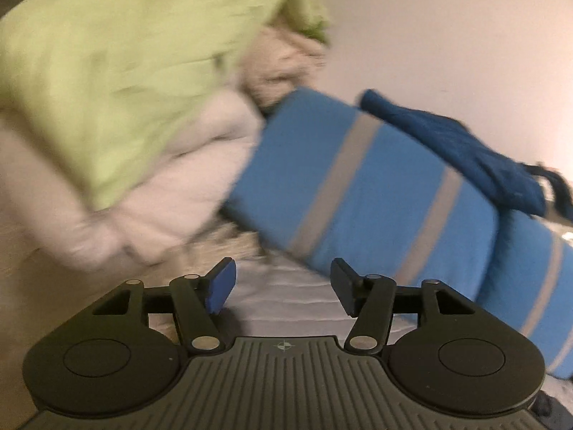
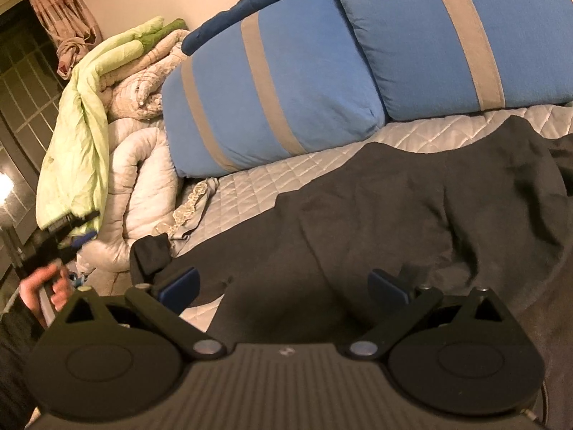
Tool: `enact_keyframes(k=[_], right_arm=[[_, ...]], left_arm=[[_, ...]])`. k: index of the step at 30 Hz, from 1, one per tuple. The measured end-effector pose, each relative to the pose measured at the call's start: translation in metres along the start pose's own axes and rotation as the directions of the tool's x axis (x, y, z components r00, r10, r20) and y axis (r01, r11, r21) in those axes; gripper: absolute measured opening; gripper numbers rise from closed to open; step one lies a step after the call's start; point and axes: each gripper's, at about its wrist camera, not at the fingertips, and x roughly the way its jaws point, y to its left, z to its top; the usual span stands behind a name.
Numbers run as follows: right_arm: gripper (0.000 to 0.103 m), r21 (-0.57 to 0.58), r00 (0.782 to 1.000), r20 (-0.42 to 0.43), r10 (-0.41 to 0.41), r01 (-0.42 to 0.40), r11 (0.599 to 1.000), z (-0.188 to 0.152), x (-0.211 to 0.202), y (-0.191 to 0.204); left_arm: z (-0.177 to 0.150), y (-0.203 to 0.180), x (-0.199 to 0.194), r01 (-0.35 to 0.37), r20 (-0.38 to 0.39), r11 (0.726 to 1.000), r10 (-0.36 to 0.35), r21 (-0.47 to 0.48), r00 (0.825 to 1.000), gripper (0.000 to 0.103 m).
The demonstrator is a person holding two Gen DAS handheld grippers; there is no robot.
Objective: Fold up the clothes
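We hold the left hand-held gripper (image 1: 283,286) agape, empty, over the bed (image 1: 286,297) | right hand-held gripper (image 2: 283,286) wide, empty, above the dark garment (image 2: 412,208) spread on the quilt | risk: pinching only a wrinkle would bunch the fold.

Dim warm light, left-wrist motion blur

The green cover (image 1: 118,82) and white quilt (image 1: 179,193) are smeared by blur at 10 o'clock. The black garment (image 2: 412,215) is cut off at 3 o'clock, its near part hidden by the right gripper (image 2: 283,286).
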Motion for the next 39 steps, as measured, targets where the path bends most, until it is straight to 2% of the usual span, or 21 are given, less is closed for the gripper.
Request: enact_keyframes(k=[3,6,12,15,17,18,19,21,24,28,31,35,39], right_arm=[[0.103,-0.002,1.0,0.003,0.004,-0.004,1.0,0.0,-0.001,0.001],[0.103,0.0,1.0,0.005,0.006,-0.006,1.0,0.0,-0.002,0.0],[0.103,0.004,1.0,0.004,0.003,-0.003,1.0,0.001,-0.001,0.0],[0.103,0.0,1.0,0.0,0.002,-0.002,1.0,0.0,0.0,0.001],[0.103,-0.003,1.0,-0.004,0.0,0.0,1.0,0.0,0.001,0.001],[0.103,-0.004,1.0,-0.006,-0.001,0.001,1.0,0.0,0.002,0.001],[0.103,-0.003,1.0,-0.008,-0.002,0.002,1.0,0.0,0.003,0.001],[0.103,-0.002,1.0,-0.01,-0.002,0.002,1.0,0.0,0.003,0.0],[0.103,-0.002,1.0,-0.009,0.001,-0.001,1.0,0.0,0.003,0.0],[0.103,0.0,1.0,-0.008,0.001,-0.001,1.0,0.0,0.004,-0.001],[0.103,-0.003,1.0,-0.006,-0.005,0.005,1.0,-0.001,0.003,0.0],[0.103,-0.036,0.999,0.009,-0.041,0.041,0.998,-0.001,0.003,0.004],[0.103,-0.104,0.995,0.025,-0.101,0.103,0.989,-0.003,0.005,0.009]], left_arm=[[-0.009,0.024,0.001,-0.056,-0.027,0.998,0.056,-0.019,0.998,0.058],[-0.019,0.039,0.006,-0.06,-0.065,0.996,0.056,-0.063,0.996,0.058],[-0.027,0.049,0.036,-0.028,-0.156,0.993,0.011,-0.111,0.988,0.058],[-0.024,0.06,0.059,-0.005,-0.209,0.978,-0.04,-0.21,0.977,0.057],[-0.022,0.067,0.076,0.014,-0.261,0.956,-0.093,-0.292,0.961,0.056],[-0.022,0.069,0.084,0.02,-0.289,0.947,-0.118,-0.321,0.95,0.054],[-0.022,0.07,0.09,0.031,-0.301,0.94,-0.14,-0.339,0.943,0.036],[-0.019,0.067,0.095,0.053,-0.305,0.938,-0.164,-0.342,0.938,0.014],[-0.011,0.052,0.093,0.069,-0.292,0.956,-0.155,-0.284,0.944,0.01],[0.002,0.019,0.083,0.116,-0.261,0.981,-0.155,-0.158,0.953,0.009],[0.011,-0.016,0.078,0.166,-0.239,0.985,-0.17,-0.039,0.956,0.009],[0.012,-0.069,0.075,0.225,-0.225,0.965,-0.191,0.135,0.955,0.009],[0.002,-0.127,0.072,0.288,-0.22,0.907,-0.227,0.308,0.949,0.009]])
